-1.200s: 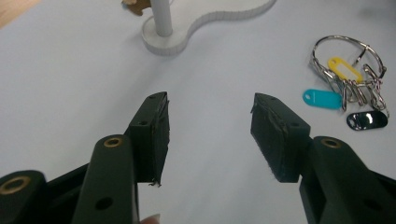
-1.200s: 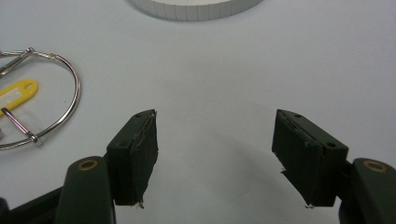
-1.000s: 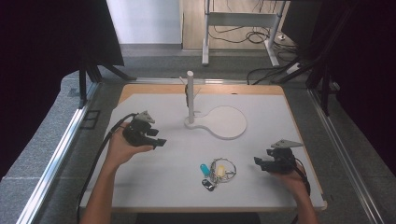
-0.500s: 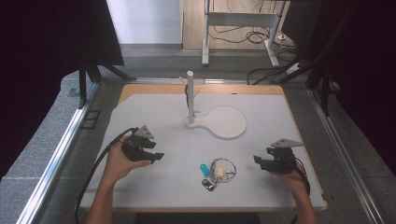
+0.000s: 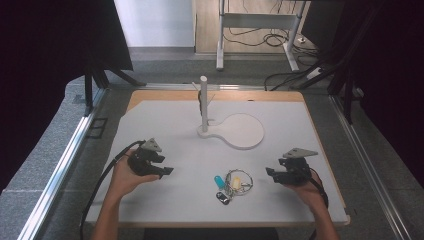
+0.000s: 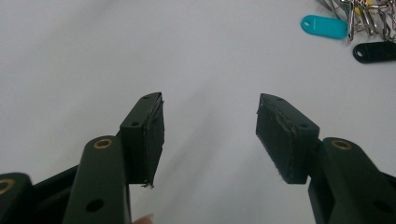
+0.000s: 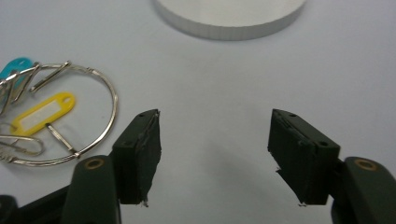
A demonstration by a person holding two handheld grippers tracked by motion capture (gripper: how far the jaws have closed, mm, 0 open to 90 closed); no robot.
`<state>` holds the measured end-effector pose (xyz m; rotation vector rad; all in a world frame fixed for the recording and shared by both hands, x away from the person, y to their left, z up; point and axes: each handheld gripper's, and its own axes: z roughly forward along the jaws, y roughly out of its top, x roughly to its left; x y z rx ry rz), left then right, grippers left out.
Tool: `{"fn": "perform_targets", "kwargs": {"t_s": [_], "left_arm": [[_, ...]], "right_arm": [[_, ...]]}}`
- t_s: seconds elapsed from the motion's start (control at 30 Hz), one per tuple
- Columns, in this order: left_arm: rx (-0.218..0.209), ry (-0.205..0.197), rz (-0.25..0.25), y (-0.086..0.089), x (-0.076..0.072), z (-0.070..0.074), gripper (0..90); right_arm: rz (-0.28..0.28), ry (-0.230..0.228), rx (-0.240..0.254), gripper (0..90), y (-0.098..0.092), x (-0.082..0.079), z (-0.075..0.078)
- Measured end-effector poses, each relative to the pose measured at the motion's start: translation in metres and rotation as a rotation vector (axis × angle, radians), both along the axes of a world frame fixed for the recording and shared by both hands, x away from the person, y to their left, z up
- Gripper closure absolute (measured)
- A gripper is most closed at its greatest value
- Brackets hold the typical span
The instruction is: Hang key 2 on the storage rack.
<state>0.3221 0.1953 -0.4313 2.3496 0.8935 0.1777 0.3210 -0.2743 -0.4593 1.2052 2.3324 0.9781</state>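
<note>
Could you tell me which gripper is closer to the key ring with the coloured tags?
The right gripper: it sits just to the right of the key ring, jaws open toward it. The left gripper is farther off on the ring's left, also open.

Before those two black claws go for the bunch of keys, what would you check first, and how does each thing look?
1. Left gripper jaws apart, nothing between them: ok; they have just been opening.
2. Right gripper apart and empty: ok; its jaws have just been closing a little.
3. Key ring lies flat between both grippers: ok.
4. Tags, teal, yellow, black, free of each other: cannot tell.
5. Stand's post upright: ok.
</note>
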Motion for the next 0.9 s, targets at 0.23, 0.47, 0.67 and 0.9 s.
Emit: {"fn": "perform_targets", "kwargs": {"t_s": [0.23, 0.47, 0.67, 0.9], "left_arm": [[-0.006, -0.001, -0.008, 0.002, -0.005, 0.0, 42.5], [-0.01, -0.009, -0.006, 0.004, -0.007, 0.0, 42.5], [-0.023, -0.013, -0.009, 0.006, -0.012, 0.002, 42.5], [-0.029, -0.012, -0.016, 0.009, -0.016, 0.002, 42.4]], "right_arm": [[0.113, 0.04, -0.09, 44.7, 0.023, 0.005, 0.017], [0.24, 0.101, -0.175, 48.1, 0.055, 0.015, 0.023], [0.287, 0.132, -0.232, 52.6, 0.072, 0.023, 0.023], [0.35, 0.177, -0.281, 56.9, 0.091, 0.032, 0.017]]}}
